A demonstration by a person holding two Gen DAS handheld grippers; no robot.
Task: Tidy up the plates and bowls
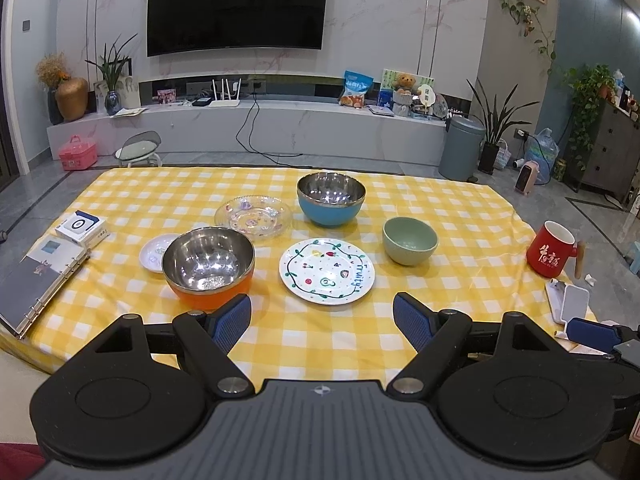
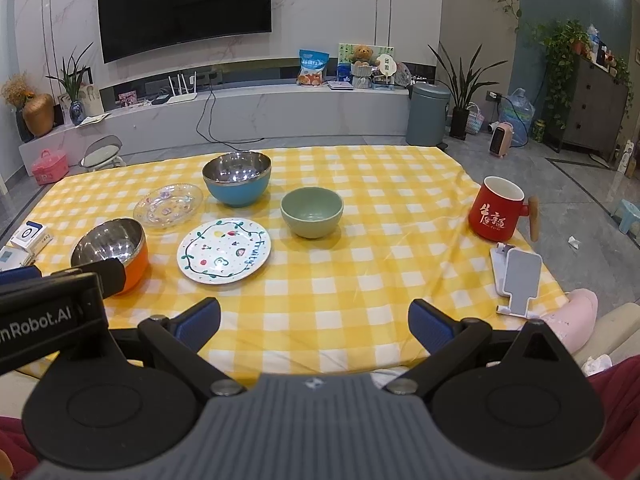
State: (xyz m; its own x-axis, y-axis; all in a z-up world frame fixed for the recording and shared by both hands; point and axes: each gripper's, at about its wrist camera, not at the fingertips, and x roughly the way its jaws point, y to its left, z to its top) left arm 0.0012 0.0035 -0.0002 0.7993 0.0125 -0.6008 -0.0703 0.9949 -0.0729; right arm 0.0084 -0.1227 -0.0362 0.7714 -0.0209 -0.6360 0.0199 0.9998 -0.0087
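On the yellow checked tablecloth (image 1: 360,332) stand an orange steel-lined bowl (image 1: 209,266), a blue steel-lined bowl (image 1: 331,199), a green ceramic bowl (image 1: 409,240), a white painted plate (image 1: 327,270), a clear glass plate (image 1: 253,216) and a small white saucer (image 1: 154,258) behind the orange bowl. My left gripper (image 1: 322,322) is open at the near edge, empty, just in front of the orange bowl and painted plate. My right gripper (image 2: 314,324) is open too, empty, short of the painted plate (image 2: 224,256) and green bowl (image 2: 312,212). The left gripper's body (image 2: 60,296) covers part of the orange bowl (image 2: 110,250).
A red mug (image 2: 498,210) with a wooden handle and a white phone stand (image 2: 518,276) sit at the table's right side. A ring binder (image 1: 40,276) and a small white box (image 1: 80,229) lie at the left edge. A pink cloth (image 2: 576,316) lies off the near right corner.
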